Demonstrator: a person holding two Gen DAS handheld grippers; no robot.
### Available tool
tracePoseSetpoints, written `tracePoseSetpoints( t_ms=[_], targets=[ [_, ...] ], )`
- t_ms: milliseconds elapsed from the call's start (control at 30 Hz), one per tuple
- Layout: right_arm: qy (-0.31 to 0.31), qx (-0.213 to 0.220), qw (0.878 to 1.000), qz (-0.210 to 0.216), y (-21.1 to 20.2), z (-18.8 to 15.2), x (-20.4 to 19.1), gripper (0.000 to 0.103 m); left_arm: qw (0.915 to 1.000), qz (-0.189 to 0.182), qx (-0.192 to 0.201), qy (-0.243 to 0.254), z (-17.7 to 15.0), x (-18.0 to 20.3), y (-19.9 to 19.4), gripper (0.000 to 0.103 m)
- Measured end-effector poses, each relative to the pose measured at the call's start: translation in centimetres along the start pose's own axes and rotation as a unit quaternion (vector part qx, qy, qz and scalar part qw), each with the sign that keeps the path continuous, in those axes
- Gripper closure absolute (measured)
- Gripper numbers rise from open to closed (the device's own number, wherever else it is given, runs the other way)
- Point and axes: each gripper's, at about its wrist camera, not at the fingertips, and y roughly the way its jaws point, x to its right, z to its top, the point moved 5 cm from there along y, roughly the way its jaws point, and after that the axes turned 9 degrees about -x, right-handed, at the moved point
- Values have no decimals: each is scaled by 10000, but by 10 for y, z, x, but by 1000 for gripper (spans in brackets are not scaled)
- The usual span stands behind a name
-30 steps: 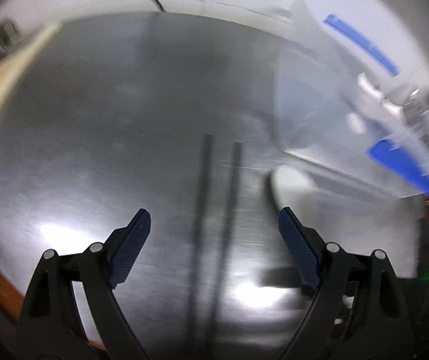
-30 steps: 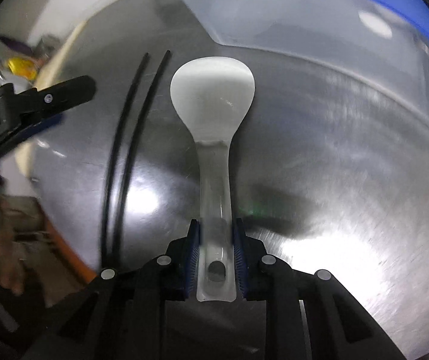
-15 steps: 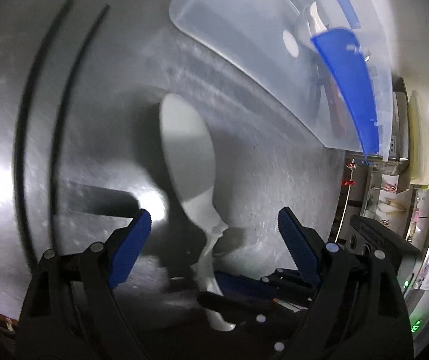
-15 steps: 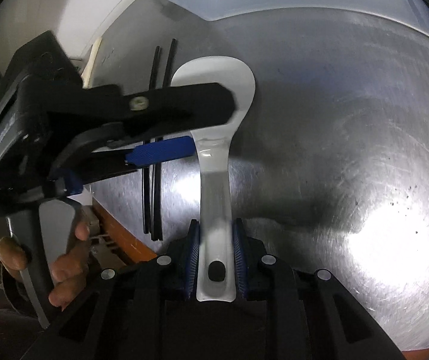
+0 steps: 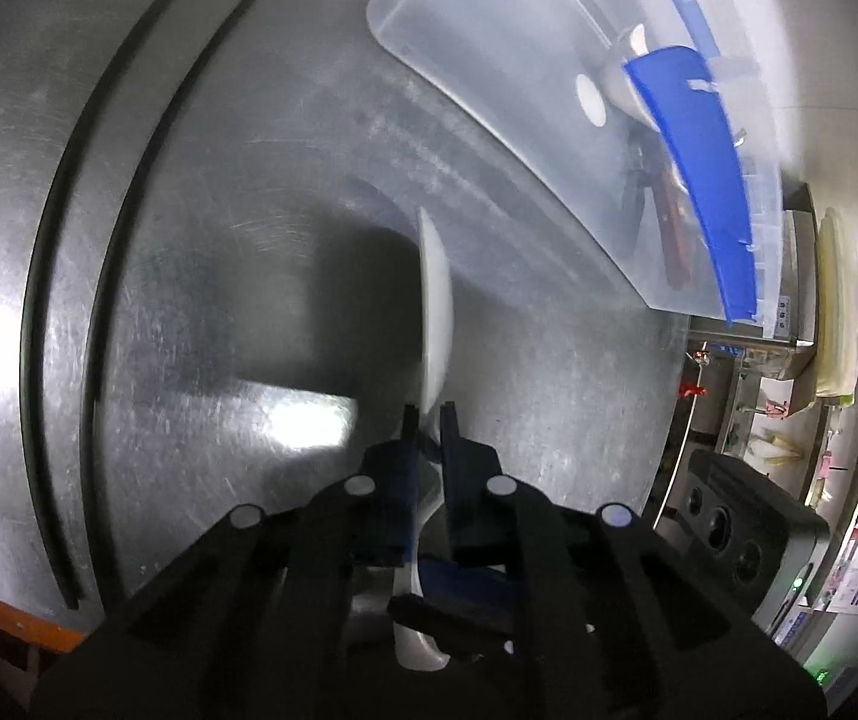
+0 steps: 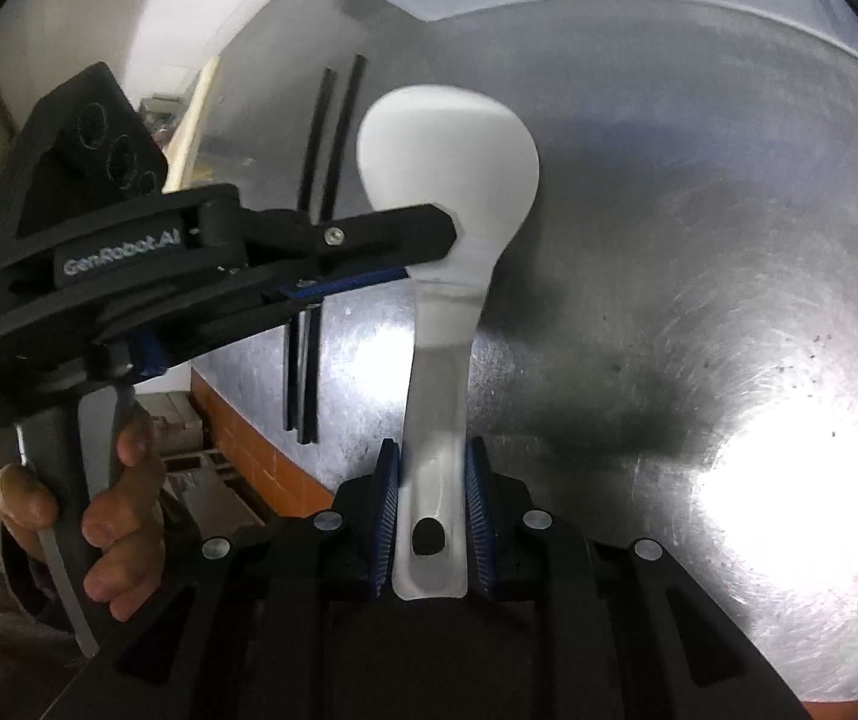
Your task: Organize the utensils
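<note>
A brushed steel table (image 6: 699,240) fills both views, with a clear storage bin (image 5: 525,120) that has blue latches at its far side, some utensils dimly visible through its wall. The bin looks like the place the utensils are bound for. Two black chopsticks (image 5: 123,192) lie side by side on the steel, well apart from the bin, not yet dealt with.

The white rice paddle (image 6: 447,228) is held above the table between the two grippers, probably for a handover. The right gripper (image 6: 432,516) is clamped on the handle end, near the hanging hole, blade pointing away. The left gripper (image 6: 429,264), carried by a hand (image 6: 111,510) at the left of the right wrist view, comes in from the side and pinches the neck just below the blade. In its own view the paddle (image 5: 435,312) shows edge-on between its nearly closed jaws, so the pads squeeze the flat faces.

Compared with a second ago, the left gripper's jaws have just been closing: they were spread wide over the chopsticks, then straddled the paddle, and now grip it. The right gripper's hold looks unchanged.
</note>
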Motion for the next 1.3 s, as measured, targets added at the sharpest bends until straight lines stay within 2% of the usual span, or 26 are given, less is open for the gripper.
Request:
tracePoseSetpoints(
  t_ms=[33,67,133,200,267,300,333,367,400,467,567,667,733,800,867,967,1067,1133,1233,1300],
  targets=[
    [-44,30,10000,14,-2,-1,1,98,10000,-13,16,9,-1,2,-1,97],
    [-123,46,9999,80,-6,-1,0,101,10000,-6,25,22,-2,4,0,97],
    [-220,54,9997,-25,-8,-6,-13,101,10000,-13,-24,-12,-4,6,5,98],
    [-220,56,9985,-500,-10,-6,-9,99,9999,57,-61,-118,-4,4,12,99],
    [-182,50,9976,-660,-11,-6,-4,95,9997,121,-114,-199,-5,0,18,99],
    [-182,104,9972,-712,-13,-5,-4,85,9996,165,-116,-215,-6,-1,20,99],
    [-210,168,9965,-796,-16,-4,-4,54,9996,177,-113,-209,-6,0,21,99],
    [-285,264,9945,-975,-21,-4,-5,41,9996,185,-110,-204,-6,0,22,99],
    [-382,393,9919,-1144,-25,-3,-7,35,9996,198,-97,-196,-6,2,22,99],
    [-511,475,9885,-1342,-27,-1,-11,35,9996,243,-49,-129,-5,5,20,99],
    [-429,446,9893,-1324,-24,4,-6,35,9990,400,183,21,-2,14,12,98],
    [-275,455,9899,-1316,-15,10,-5,37,9979,490,413,118,2,13,-1,98],
    [-222,504,9892,-1357,-14,18,-3,38,9972,525,512,106,3,10,-10,89],
    [-244,548,9868,-1506,-8,26,-6,43,9965,529,642,95,5,6,-17,56],
    [-252,556,9854,-1591,2,34,-6,49,9953,469,849,84,6,1,-28,47],
    [-279,612,9832,-1695,3,40,-12,56,9935,368,1078,23,6,-6,-42,47],
    [-316,704,9783,-1925,5,44,-17,73,9924,376,1169,48,4,-13,-50,47],
    [-319,692,9791,-1884,8,45,-14,83,9929,352,1134,44,2,-17,-51,47],
    [-321,697,9801,-1832,10,43,-14,85,9951,208,963,22,0,-25,-50,47],
    [-320,676,9839,-1625,12,39,-15,87,9969,40,790,7,-1,-24,-41,47]
  ],
)
